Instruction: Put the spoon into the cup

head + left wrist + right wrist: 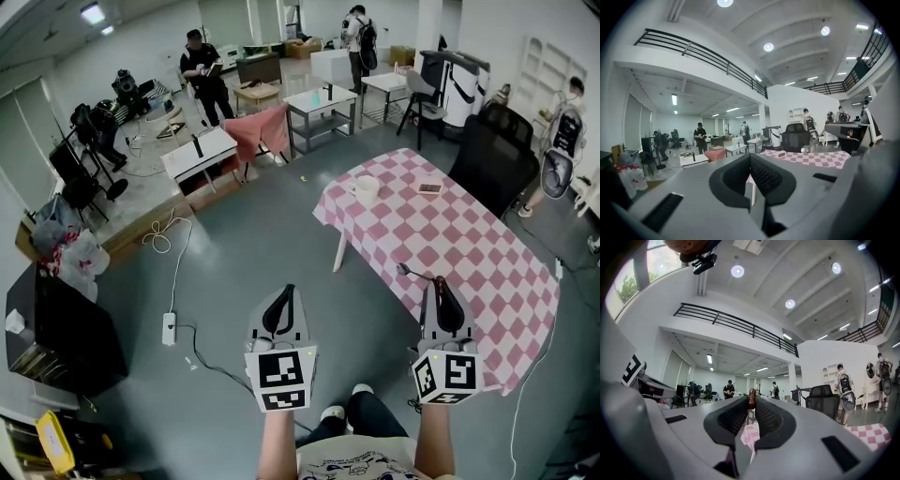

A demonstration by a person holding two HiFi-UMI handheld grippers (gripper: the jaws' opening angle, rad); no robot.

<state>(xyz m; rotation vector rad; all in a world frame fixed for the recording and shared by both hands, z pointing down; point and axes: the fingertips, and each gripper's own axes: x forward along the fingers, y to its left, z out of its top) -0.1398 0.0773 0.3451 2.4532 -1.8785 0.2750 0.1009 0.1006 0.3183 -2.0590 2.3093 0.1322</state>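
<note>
A white cup [367, 188] stands near the far left corner of the pink checkered table [469, 253]. My right gripper [439, 284] hangs over the table's near left edge, shut on a spoon [415, 274] whose metal bowl sticks out to the left. In the right gripper view the brown end of the spoon [751, 399] rises between the jaw tips of the right gripper [751, 405]. My left gripper [284, 292] is over the grey floor left of the table, its jaws together and empty. The left gripper [750, 157] also sees the spoon's bowl [805, 149] off to its right.
A small flat object [430, 187] lies on the table beyond the cup. A black office chair [495, 155] stands behind the table. A power strip [170, 328] and cables lie on the floor at left. Other tables and several people are far back.
</note>
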